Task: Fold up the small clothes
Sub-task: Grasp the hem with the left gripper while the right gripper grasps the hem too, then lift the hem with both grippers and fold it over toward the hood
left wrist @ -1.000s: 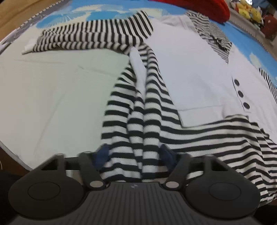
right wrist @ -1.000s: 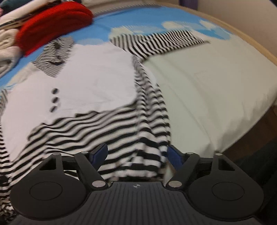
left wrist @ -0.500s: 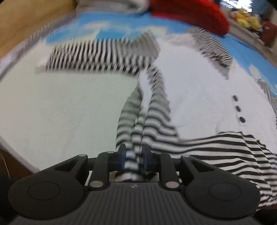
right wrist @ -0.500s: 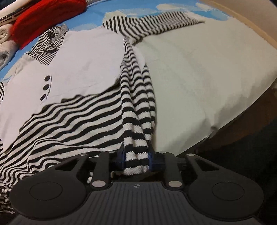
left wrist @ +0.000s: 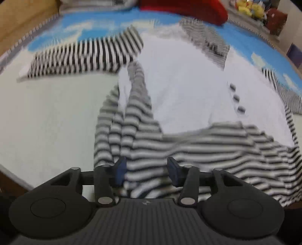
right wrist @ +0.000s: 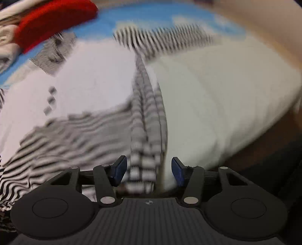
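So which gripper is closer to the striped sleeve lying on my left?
Left. The left gripper, jaws opening around the hem, sits directly below that sleeve; the right gripper, also opening around the hem, is at the shirt's opposite corner, beyond the buttons.

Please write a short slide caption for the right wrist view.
Right gripper opening over the striped garment's bunched hem.

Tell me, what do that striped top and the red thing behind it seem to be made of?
Striped top: soft knit, probably cotton or a blend, matte; it bunches into limp folds, with a smoother plain white panel. Red thing: looks like thick, fuzzy knit or fleece, though blur hides its weave.
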`<action>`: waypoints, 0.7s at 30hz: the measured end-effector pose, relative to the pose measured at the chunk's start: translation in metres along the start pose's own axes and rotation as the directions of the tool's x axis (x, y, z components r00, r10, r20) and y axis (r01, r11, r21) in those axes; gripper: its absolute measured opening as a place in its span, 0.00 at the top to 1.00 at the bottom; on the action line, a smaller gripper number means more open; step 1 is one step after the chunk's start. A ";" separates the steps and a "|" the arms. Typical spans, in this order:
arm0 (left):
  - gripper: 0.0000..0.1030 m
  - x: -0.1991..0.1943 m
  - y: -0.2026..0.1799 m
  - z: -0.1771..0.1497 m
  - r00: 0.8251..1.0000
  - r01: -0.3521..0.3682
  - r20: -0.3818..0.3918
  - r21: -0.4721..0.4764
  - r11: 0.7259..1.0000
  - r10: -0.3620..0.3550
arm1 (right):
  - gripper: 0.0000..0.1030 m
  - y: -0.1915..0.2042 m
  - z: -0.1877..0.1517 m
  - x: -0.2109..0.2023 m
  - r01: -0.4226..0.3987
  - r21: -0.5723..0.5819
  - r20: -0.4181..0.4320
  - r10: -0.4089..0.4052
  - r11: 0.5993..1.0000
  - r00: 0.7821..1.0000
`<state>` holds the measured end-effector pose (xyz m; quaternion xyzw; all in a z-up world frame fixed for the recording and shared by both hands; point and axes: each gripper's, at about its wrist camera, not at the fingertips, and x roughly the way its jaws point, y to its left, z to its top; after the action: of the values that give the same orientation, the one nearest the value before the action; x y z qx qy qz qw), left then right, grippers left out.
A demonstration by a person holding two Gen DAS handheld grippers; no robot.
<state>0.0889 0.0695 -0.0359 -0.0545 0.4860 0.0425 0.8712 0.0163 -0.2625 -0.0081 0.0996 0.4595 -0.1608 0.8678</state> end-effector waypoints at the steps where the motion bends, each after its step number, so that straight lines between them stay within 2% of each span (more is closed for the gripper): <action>1: 0.48 -0.005 -0.001 0.002 0.999 0.000 0.032 -0.002 1.000 0.000 | 0.48 0.004 0.003 -0.008 0.005 -0.029 0.054 -0.003 1.000 0.999; 4: 0.48 -0.025 0.002 0.016 0.990 0.015 0.139 -0.026 1.000 -0.012 | 0.48 0.009 0.014 -0.025 -0.035 -0.057 0.190 0.045 0.998 0.981; 7: 0.44 -0.043 -0.002 0.037 0.973 -0.009 0.229 -0.019 1.000 0.013 | 0.48 0.015 0.021 -0.038 -0.114 -0.087 0.267 0.134 0.990 0.954; 9: 0.43 -0.058 -0.003 0.053 0.951 0.003 0.311 0.004 1.000 -0.004 | 0.48 0.019 0.025 -0.048 -0.164 -0.098 0.301 0.186 0.982 0.935; 13: 0.30 -0.090 0.000 0.092 0.889 -0.006 0.458 0.038 0.999 -0.012 | 0.48 0.023 0.045 -0.067 -0.228 -0.113 0.378 0.254 0.967 0.890; 14: 0.28 -0.094 0.003 0.104 0.877 -0.001 0.480 0.041 0.999 -0.019 | 0.48 0.024 0.055 -0.073 -0.243 -0.116 0.406 0.270 0.963 0.873; 16: 0.28 -0.095 0.010 0.127 0.871 0.001 0.490 0.047 0.999 -0.024 | 0.48 0.027 0.071 -0.084 -0.273 -0.149 0.443 0.311 0.950 0.841; 19: 0.28 -0.077 0.026 0.161 0.865 -0.032 0.502 0.076 0.997 -0.011 | 0.47 0.034 0.101 -0.098 -0.269 -0.216 0.484 0.342 0.939 0.805; 21: 0.29 -0.053 0.048 0.177 0.878 -0.062 0.479 0.080 0.995 0.017 | 0.47 0.038 0.123 -0.100 -0.293 -0.247 0.477 0.379 0.924 0.793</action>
<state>0.2043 0.1401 0.0989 0.0080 0.2589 0.0497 0.9646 0.0714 -0.2480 0.1444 0.0631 0.1960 0.0132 0.9785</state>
